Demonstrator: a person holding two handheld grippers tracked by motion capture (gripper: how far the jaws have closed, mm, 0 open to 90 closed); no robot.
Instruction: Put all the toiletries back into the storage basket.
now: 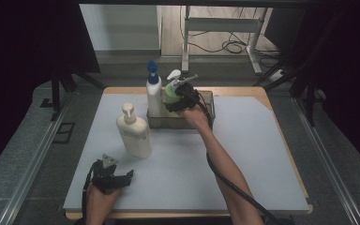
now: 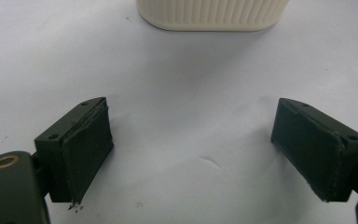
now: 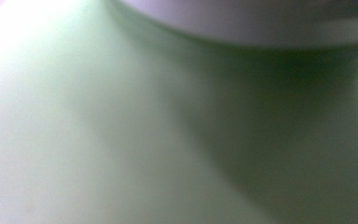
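A green spray bottle (image 1: pixel 170 92) with a white trigger head stands in a grey bin (image 1: pixel 208 108) at the back of the table. My right gripper (image 1: pixel 177 100) reaches in from the right and is shut on its body. In the right gripper view the bottle's pale green shoulder (image 3: pixel 121 140) sits very close and blurred, hiding the jaws. My left gripper (image 1: pixel 130 175) rests near the front left edge, open, with bare table between its pads (image 2: pixel 191 140). A cream pump bottle (image 1: pixel 134 133) stands just beyond it, its ribbed base (image 2: pixel 212 14) ahead of the left jaws.
A white bottle with a blue pump top (image 1: pixel 153 91) stands in the bin's left end, beside the green one. The pale board (image 1: pixel 253 154) covering the table reaches to the right and front edges. Dark stands and cables lie beyond the table.
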